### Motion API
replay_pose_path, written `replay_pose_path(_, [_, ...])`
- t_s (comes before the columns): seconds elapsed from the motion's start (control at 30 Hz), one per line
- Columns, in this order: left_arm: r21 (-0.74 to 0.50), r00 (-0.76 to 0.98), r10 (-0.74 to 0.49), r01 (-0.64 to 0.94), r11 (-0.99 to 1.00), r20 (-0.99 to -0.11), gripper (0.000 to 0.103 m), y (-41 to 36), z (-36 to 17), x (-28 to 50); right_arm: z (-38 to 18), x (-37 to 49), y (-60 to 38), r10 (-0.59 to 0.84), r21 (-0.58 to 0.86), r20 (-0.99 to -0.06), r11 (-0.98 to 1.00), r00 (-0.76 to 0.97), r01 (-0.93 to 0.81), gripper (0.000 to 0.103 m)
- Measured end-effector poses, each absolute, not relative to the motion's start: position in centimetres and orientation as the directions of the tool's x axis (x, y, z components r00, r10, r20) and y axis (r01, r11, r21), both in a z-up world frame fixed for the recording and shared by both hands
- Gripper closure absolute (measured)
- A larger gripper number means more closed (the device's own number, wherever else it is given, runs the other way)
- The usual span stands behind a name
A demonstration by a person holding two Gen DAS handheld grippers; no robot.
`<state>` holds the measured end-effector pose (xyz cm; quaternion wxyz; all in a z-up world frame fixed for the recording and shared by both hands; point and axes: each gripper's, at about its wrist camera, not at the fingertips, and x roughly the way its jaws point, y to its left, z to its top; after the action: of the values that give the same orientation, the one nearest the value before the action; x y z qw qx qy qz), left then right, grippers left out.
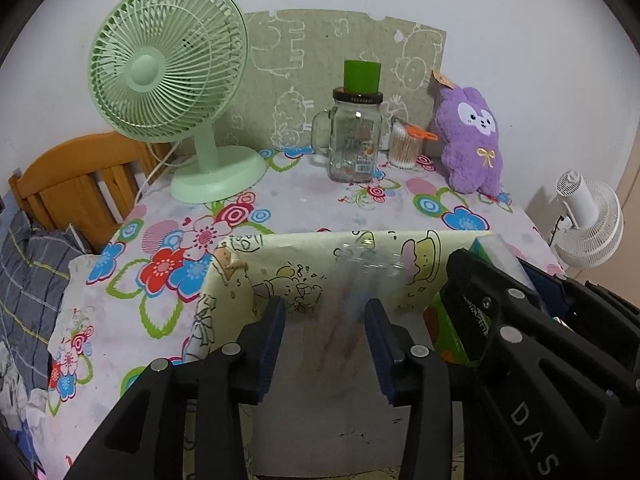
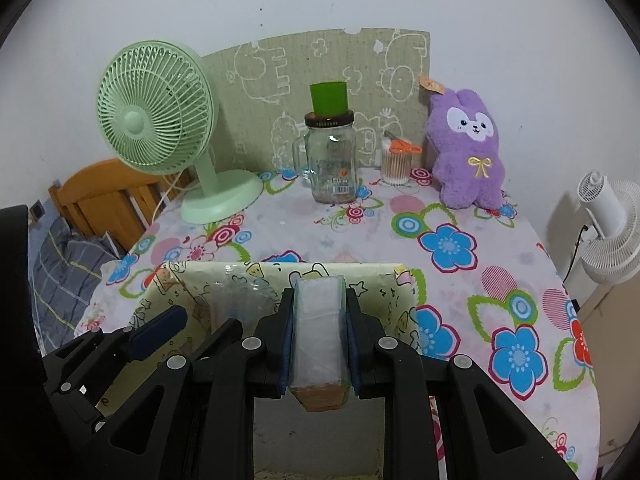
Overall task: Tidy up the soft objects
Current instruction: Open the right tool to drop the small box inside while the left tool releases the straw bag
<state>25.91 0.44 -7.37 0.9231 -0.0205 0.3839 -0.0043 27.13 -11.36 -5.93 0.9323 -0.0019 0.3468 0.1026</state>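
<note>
Two wrist views over a floral-cloth table (image 2: 460, 216) w/ an open box (image 2: 280, 270), cartoon-print walls, at 6 o'clock of each frame.

Right gripper (image 2: 319, 332): jaws narrow, clamped on a soft tissue pack (image 2: 318, 320) in clear wrap, held upright above the box's inside. Left gripper (image 1: 325, 344): jaws partway apart, nothing between the pads; the bare box floor shows through the gap.

Back of table, seen from the right wrist: green fan (image 2: 156, 120) at 10 o'clock, glass jar (image 2: 330, 160) w/ a green cup (image 2: 329, 98) on its lid at 12, cotton-swab tub (image 2: 396, 162) just right of it, purple plush (image 2: 466, 148) at 1 o'clock leaning on the wall. White fan (image 2: 608, 224) at 3 o'clock, off the table.

Risks, as a judgement: the pack is slick and squashy, so a loose grip could let it slide out early and land on edge or on the box rim. The two grippers sit close together over the box; a careless move could knock them together or nudge the box. The plush probably still needs sorting, and reaching it could tip the jar w/ the cup balanced on top.

View differences: only the right wrist shows the pack head-on between the pads. Left wrist shows the pack just as a pale edge behind the right gripper at 3 o'clock, but shows the box floor, plus a wooden bed frame (image 1: 76, 184) at 9 o'clock more fully.
</note>
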Motion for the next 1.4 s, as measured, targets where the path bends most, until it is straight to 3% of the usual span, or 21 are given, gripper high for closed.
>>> replay_pose_path(0.23, [-0.004, 0.73, -0.022, 0.027, 1.0, -0.683, 0.06, 0.5, -7.5, 26.5, -6.5, 27.7, -10.9, 0.182, 0.061, -0.657, 0.98, 0.732, -0.188, 0.078])
replay_pose_path(0.37, [-0.014, 0.735, -0.032, 0.031, 0.999, -0.677, 0.048, 0.8, -7.3, 26.5, -6.5, 27.9, -10.7, 0.201, 0.076, -0.659, 0.976, 0.725, -0.202, 0.076])
replay_pose_path(0.4, [-0.017, 0.734, -0.038, 0.037, 0.999, -0.678, 0.043, 0.8, -7.2, 26.5, -6.5, 27.9, -10.7, 0.205, 0.078, -0.659, 0.976, 0.723, -0.205, 0.071])
replay_pose_path(0.47, [-0.017, 0.737, -0.044, 0.044, 0.999, -0.674, 0.037, 0.7, -7.0, 26.2, -6.3, 27.9, -10.9, 0.192, 0.069, -0.659, 0.978, 0.728, -0.196, 0.051])
replay_pose_path(0.5, [-0.014, 0.74, -0.046, 0.05, 0.999, -0.671, 0.03, 0.5, -6.8, 26.1, -6.2, 27.7, -11.0, 0.175, 0.056, -0.65, 0.981, 0.74, -0.184, 0.033])
replay_pose_path(0.53, [-0.012, 0.743, -0.051, 0.058, 0.998, -0.667, 0.021, 0.3, -6.6, 25.8, -5.9, 27.5, -11.1, 0.163, 0.045, -0.638, 0.984, 0.753, -0.175, 0.024])
replay_pose_path(0.7, [-0.017, 0.754, -0.073, 0.082, 0.996, -0.653, 0.001, -0.3, -5.7, 24.9, -5.1, 26.7, -11.7, 0.166, 0.046, -0.618, 0.983, 0.768, -0.175, 0.018])
replay_pose_path(0.87, [-0.018, 0.758, -0.078, 0.087, 0.996, -0.648, 0.0, -0.9, -5.0, 23.8, -4.3, 25.6, -12.2, 0.144, 0.035, -0.608, 0.987, 0.781, -0.155, 0.005])
replay_pose_path(1.4, [-0.019, 0.796, -0.063, 0.064, 0.998, -0.602, 0.0, -1.3, -2.5, 19.1, -1.6, 21.0, -12.6, 0.164, 0.034, -0.558, 0.984, 0.814, -0.175, 0.004])
